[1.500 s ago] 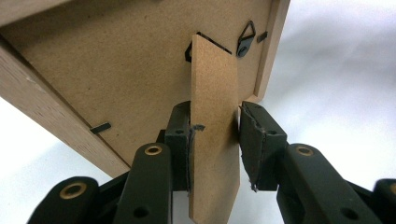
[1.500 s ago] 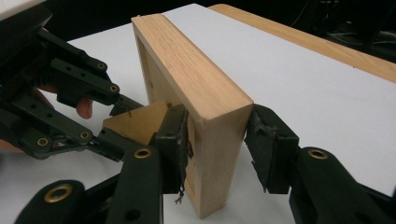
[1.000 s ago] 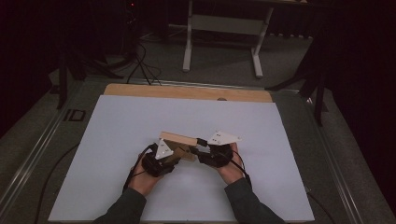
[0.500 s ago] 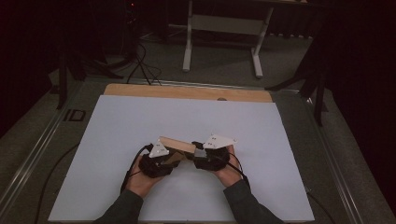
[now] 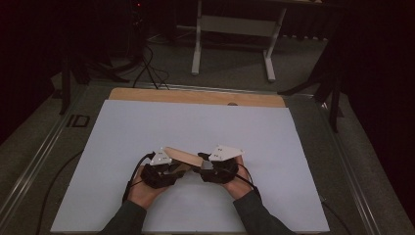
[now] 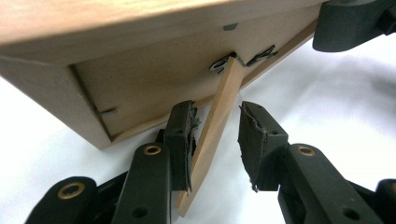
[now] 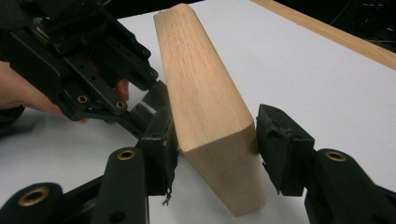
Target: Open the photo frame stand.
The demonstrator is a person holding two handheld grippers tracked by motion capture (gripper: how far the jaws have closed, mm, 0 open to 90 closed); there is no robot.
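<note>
— White mat over the table (image 5: 147, 122): high view, left gripper (image 5: 169, 172) and right gripper (image 5: 208, 166) meet at a wooden frame (image 5: 182, 156), tipped up steeper than a second ago.

— Left gripper view?

— Fingers (image 6: 180, 140) spread astride the frame's stand strip (image 6: 215, 121) — one pad touching, no pinch.

— Right gripper view?

— Jaws just opened; the frame's end sits between them, left pad touching, right pad just clear. Likely re-gripping.

light: dim surroundings, bright close-ups | shadows: soft | near claws blurred
</note>
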